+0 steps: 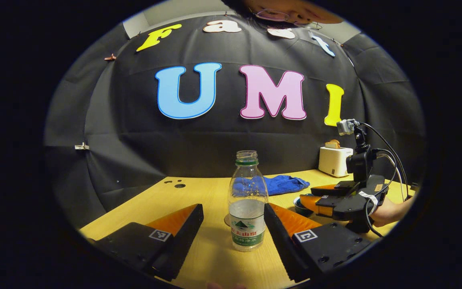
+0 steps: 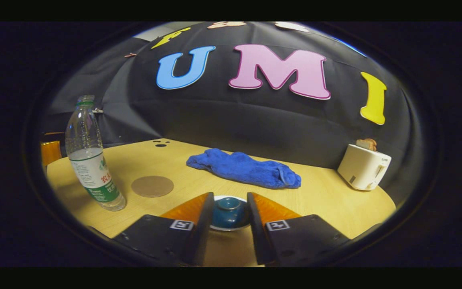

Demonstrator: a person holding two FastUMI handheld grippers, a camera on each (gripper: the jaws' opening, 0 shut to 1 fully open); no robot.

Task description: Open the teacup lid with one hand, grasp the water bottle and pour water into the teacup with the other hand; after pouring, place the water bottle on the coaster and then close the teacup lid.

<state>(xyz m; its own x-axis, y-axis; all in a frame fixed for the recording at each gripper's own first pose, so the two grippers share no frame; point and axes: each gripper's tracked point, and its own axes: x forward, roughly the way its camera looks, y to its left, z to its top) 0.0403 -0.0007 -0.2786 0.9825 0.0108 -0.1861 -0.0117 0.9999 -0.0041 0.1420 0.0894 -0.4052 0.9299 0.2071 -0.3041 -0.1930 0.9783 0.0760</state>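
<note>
The water bottle (image 1: 248, 208) stands uncapped on the desk (image 1: 215, 257), between the wide-open fingers of the left claw (image 1: 233, 218), not yet gripped. The right claw (image 2: 228, 212) is spread around the teacup lid (image 2: 228, 209). The thin plastic probably dents; the labelled middle should be taken.

Bare tabletop (image 2: 327, 196) lower right of right gripper view; cloth (image 2: 245, 168) blocks centre, toaster (image 2: 363, 166) far right, bottle (image 2: 90, 156) at left.

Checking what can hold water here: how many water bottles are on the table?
1. The water bottle stands upright on the table beside the coaster, between the left gripper's open fingers. Others may be out of view.
</note>
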